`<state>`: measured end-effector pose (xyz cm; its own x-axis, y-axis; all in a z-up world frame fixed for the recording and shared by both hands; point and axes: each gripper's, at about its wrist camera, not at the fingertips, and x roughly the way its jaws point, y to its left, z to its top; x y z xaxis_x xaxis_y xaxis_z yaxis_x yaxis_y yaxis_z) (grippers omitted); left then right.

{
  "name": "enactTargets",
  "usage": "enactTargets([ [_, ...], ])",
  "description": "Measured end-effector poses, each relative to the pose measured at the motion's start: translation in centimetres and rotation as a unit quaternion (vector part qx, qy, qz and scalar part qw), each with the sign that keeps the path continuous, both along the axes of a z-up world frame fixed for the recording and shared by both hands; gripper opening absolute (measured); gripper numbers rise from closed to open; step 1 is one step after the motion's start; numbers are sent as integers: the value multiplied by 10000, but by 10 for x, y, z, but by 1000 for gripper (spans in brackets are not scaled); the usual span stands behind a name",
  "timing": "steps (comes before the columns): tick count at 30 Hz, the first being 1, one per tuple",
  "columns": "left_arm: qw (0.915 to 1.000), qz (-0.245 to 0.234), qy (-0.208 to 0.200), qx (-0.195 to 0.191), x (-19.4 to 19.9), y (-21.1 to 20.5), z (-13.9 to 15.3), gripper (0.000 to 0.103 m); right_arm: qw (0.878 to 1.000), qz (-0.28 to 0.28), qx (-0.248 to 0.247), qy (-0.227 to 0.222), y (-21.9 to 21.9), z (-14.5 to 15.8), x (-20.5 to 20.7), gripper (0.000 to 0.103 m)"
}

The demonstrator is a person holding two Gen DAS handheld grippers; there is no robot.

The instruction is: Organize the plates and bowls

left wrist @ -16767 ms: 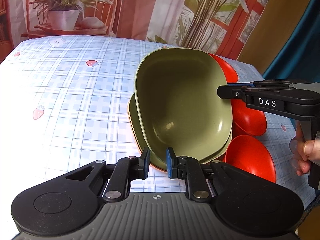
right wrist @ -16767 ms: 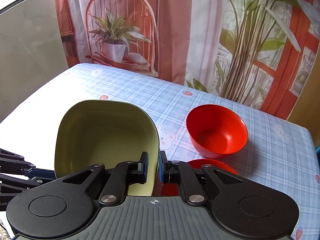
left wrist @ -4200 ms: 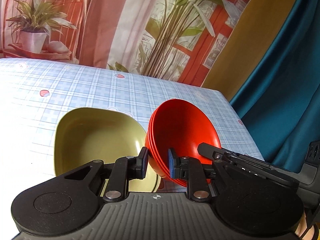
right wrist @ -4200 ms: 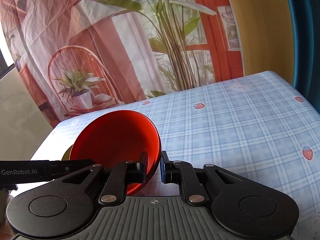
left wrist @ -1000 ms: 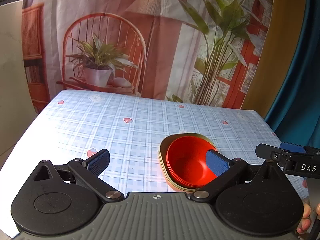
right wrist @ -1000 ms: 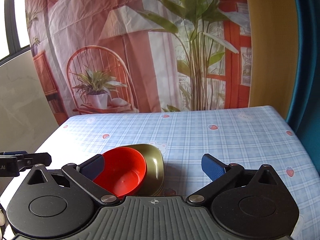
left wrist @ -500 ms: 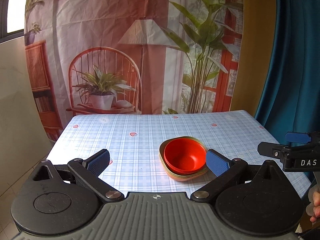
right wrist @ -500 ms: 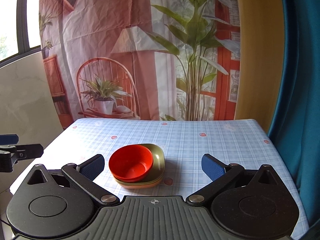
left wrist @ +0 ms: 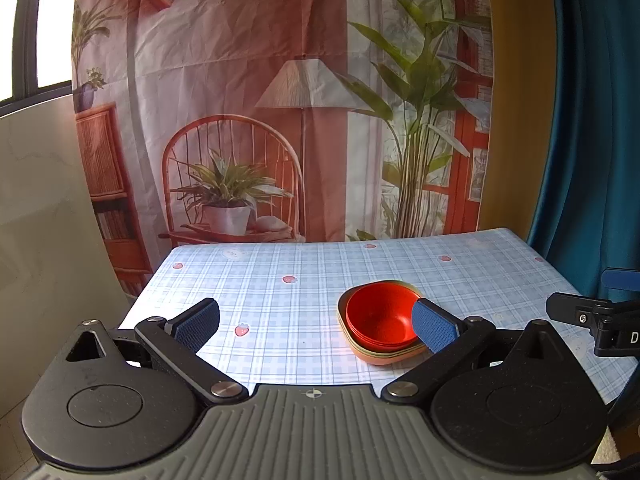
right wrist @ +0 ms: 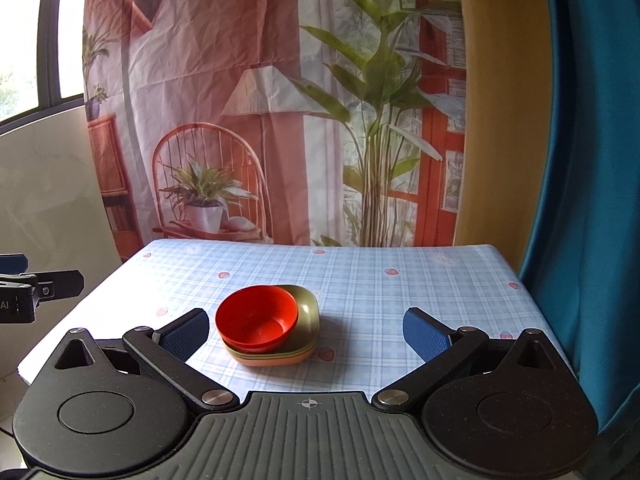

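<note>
With both tools spread wide and gripping nothing, the sorting looks finished. Round red plastic bowls [right wrist: 258, 322] sit nested inside the squarish olive-green plates [right wrist: 308, 314], with an orange plate [right wrist: 276, 361] at the bottom, all one stack on the blue checked counter [right wrist: 400, 292]. Left tool [left wrist: 316, 322] and right tool [right wrist: 306, 330] hang back from the near edge, apart from the stack. No loose dish shows anywhere else.

Daylight from the left window [right wrist: 24, 48]; sharp, fisheye-bent edges.
</note>
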<state>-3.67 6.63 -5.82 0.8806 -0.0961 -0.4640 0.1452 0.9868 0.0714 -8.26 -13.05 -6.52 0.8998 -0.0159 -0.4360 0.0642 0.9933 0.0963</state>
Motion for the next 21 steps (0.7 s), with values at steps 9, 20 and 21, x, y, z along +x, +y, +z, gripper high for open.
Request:
enactTargets([
  [9, 10000, 23, 8, -1, -1, 1, 0, 103, 10000, -82, 38, -9, -3, -1, 1, 103],
  [20, 10000, 70, 4, -24, -4, 3, 1, 103, 9999, -98, 50, -26, -4, -1, -2, 103],
  [21, 10000, 69, 1, -26, -4, 3, 1, 103, 9999, -97, 51, -23, -4, -1, -2, 103],
])
